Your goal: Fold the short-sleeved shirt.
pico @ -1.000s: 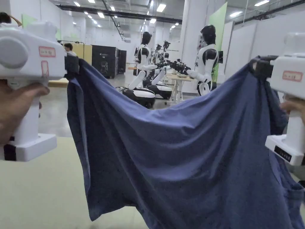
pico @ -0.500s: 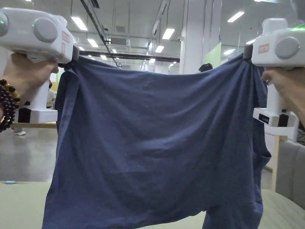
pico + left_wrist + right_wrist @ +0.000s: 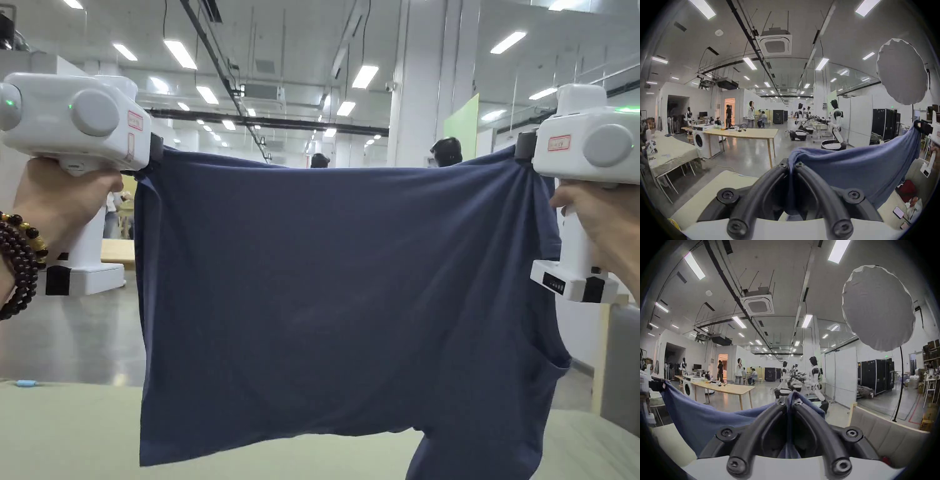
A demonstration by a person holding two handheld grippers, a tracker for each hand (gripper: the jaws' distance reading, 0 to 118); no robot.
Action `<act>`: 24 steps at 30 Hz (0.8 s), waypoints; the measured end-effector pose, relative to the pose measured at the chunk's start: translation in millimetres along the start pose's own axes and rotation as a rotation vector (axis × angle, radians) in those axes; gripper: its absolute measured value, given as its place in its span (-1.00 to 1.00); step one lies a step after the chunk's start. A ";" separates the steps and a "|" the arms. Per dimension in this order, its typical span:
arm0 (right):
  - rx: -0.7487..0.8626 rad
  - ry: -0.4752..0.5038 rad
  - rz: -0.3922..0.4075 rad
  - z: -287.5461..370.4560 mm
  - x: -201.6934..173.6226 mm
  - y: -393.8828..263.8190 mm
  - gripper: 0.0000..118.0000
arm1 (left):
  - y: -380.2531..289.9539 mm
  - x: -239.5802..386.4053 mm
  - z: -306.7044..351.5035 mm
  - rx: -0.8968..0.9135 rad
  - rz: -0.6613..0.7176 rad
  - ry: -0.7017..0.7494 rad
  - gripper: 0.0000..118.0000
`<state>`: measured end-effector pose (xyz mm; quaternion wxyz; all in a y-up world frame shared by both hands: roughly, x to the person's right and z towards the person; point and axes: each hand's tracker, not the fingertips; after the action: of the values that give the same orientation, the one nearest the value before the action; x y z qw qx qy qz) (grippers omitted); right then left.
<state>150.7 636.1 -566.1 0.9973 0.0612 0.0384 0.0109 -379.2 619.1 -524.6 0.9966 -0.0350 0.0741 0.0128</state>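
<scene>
Navy knit cloth, one short-sleeved shirt (image 3: 337, 294), hung flat between both sets of jaws. Left gripper (image 3: 791, 164): jaws closed on a bunched top corner. Right gripper (image 3: 790, 400): jaws closed on the opposite top corner. Handling, judged: light, limp, non-fragile; sags between holds, needs tension; corner grips suit it, and a sleeve (image 3: 537, 350) droops below the right jaws. Beneath the jaws: pale green padded desk (image 3: 69, 431), which the lower hem hangs just above or brushes; cannot tell which. Beyond the jaws: polished grey floor (image 3: 743, 151), long wooden table (image 3: 750, 134), washing machine (image 3: 699, 140), humanoid robots (image 3: 835, 118), several people, black cases, strip-lit ceiling.
</scene>
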 end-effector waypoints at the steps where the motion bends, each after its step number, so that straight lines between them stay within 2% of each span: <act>1: -0.010 -0.004 -0.004 -1.4 -0.3 -9.3 -0.94 | -7.4 -0.9 -4.5 -0.010 0.005 -0.006 -1.00; 6: -0.070 0.002 -0.061 -7.9 6.2 -76.9 -0.94 | -63.6 2.8 -25.3 -0.086 0.012 -0.025 -1.00; 13: -0.210 0.012 -0.082 -12.0 15.2 -178.9 -0.94 | -163.0 18.2 -46.9 -0.211 -0.019 -0.050 -1.00; 19: -0.227 0.013 -0.113 6.2 28.1 -194.1 -0.94 | -186.5 26.1 -34.0 -0.251 0.000 -0.076 -1.00; 24: -0.250 0.057 -0.051 74.2 34.3 -195.4 -0.94 | -203.0 20.9 24.4 -0.249 0.005 -0.137 -1.00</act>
<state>194.0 434.0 -519.3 0.9956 -0.0648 0.0665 -0.0080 -348.8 418.9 -489.9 0.9872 -0.1571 0.0036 0.0266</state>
